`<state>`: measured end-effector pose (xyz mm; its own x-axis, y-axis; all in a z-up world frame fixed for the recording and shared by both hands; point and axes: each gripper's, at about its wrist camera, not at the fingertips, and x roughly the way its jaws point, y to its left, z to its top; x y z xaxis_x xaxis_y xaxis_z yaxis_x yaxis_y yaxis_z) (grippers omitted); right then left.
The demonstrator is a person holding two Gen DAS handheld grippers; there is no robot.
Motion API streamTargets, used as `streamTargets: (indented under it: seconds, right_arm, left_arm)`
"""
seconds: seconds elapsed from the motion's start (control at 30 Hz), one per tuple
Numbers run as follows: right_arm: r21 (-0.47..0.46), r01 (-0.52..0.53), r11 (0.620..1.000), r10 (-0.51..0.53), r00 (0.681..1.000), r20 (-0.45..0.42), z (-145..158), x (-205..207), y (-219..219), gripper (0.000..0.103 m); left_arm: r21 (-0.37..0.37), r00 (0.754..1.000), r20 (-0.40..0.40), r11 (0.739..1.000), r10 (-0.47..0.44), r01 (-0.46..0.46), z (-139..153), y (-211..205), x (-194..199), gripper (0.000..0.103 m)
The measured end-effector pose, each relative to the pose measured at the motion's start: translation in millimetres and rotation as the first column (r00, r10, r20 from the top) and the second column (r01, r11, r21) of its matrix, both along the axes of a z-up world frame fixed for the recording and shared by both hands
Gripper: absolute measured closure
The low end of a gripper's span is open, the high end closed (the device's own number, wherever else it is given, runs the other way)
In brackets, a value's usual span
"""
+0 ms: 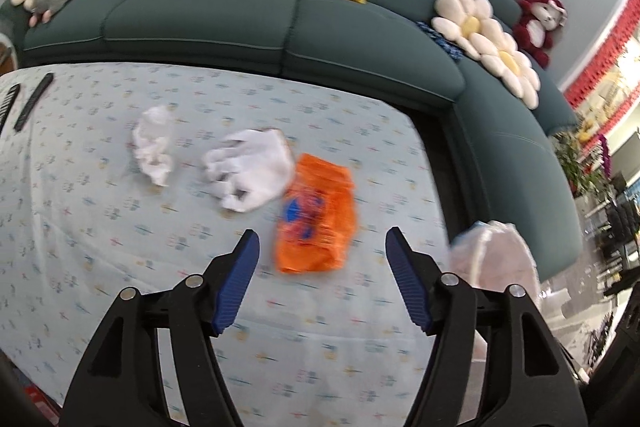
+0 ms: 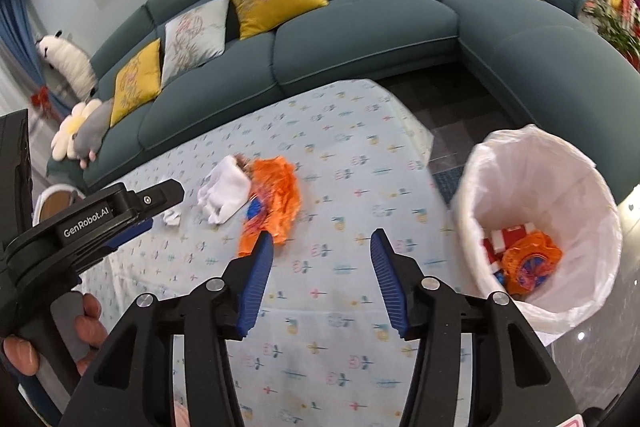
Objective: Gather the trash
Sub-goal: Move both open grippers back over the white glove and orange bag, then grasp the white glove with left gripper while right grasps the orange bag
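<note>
Left wrist view puts you mid-collection: your left tool (image 1: 322,239) hangs above the desk (image 1: 100,227) with its blue pads spread wide and nothing between them, aimed at the orange wrapper (image 1: 316,215) lying just ahead. Touching the wrapper's far edge is the large white crumpled paper (image 1: 248,171), and a smaller white wad (image 1: 154,145) sits apart to its left — three pieces left on the cloth. From the right wrist view, your right tool (image 2: 320,239) is likewise wide open and empty, held over the near part of the desk, with the lined trash bin (image 2: 536,223) beside the desk's right end, already holding an orange wrapper (image 2: 528,261) and some red-and-white scraps. My reading is that you are between drops and lining up the next pick. The wrapper looks like the natural target for the left tool: drop lower, straddle its crinkled middle, close, then carry it rightward to the bin. Your left hand (image 2: 86,319) grips the handle low, the tool pitched forward and slightly down; the right is angled much the same, facing the sofa (image 2: 360,39).
</note>
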<state>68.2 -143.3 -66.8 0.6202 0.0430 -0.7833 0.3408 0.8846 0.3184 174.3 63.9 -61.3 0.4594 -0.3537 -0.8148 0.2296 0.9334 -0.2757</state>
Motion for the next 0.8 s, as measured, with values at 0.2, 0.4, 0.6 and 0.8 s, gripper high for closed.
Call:
streamTargets:
  seconds: [0.2, 0.4, 0.6, 0.8]
  right_arm:
    - [0.000, -0.062, 0.998, 0.062, 0.997, -0.036, -18, 30, 33, 0.053]
    - [-0.005, -0.102, 0.995, 0.101, 0.993, -0.062, -38, 60, 57, 0.052]
    - [0.024, -0.092, 0.995, 0.094, 0.992, -0.084, -66, 88, 60, 0.051]
    - [0.023, -0.057, 0.998, 0.059, 0.992, -0.114, -93, 108, 53, 0.048]
  left_arm:
    - [0.052, 0.999, -0.003, 0.997, 0.053, -0.053, -22, 34, 25, 0.029]
    - [0.082, 0.999, -0.005, 0.995, 0.052, -0.052, -42, 42, 51, 0.018]
    - [0.102, 0.999, -0.027, 0.994, 0.029, -0.026, -69, 28, 80, 0.013]
    - [0.097, 0.996, -0.081, 0.995, 0.040, -0.032, -101, 7, 114, 0.013]
